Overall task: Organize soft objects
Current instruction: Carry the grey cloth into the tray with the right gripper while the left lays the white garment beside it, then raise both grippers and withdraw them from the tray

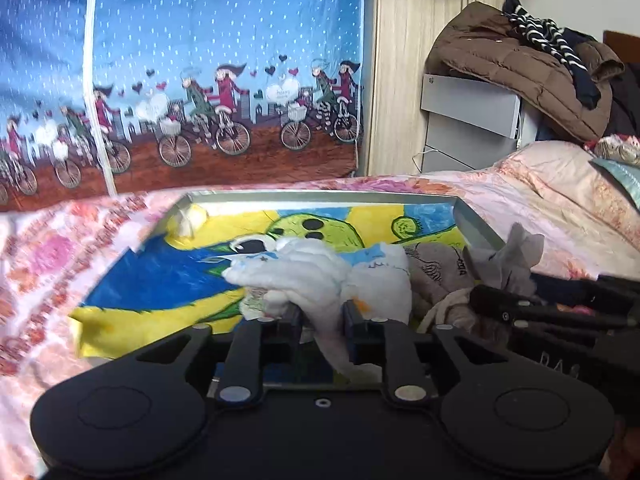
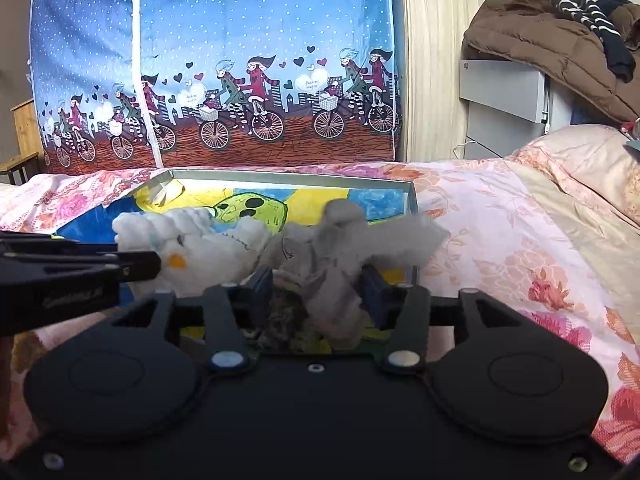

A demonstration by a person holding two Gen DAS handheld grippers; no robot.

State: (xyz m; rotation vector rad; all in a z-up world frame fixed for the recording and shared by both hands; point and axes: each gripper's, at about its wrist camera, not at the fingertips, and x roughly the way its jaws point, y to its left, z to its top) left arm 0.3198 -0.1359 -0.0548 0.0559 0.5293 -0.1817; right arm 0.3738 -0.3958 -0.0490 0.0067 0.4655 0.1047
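A shallow metal tray (image 1: 320, 197) lined with a blue, yellow and green drawing lies on the bed. My left gripper (image 1: 322, 314) is shut on a white sock (image 1: 316, 272) over the tray; the sock also shows in the right wrist view (image 2: 192, 232). My right gripper (image 2: 318, 284) has its jaws apart around a grey sock (image 2: 340, 240), whose grey cloth hangs between them. The grey sock also shows in the left wrist view (image 1: 508, 256), beside the right gripper's fingers (image 1: 504, 304). The left gripper's fingers (image 2: 136, 266) reach in from the left in the right wrist view.
A floral pink bedspread (image 2: 500, 240) surrounds the tray (image 2: 410, 192). A blue curtain with cyclists (image 2: 216, 80) hangs behind the bed. A grey cabinet (image 1: 468, 120) under a brown jacket (image 1: 532, 64) stands at the back right. A dark patterned cloth (image 2: 284, 320) lies under the right gripper.
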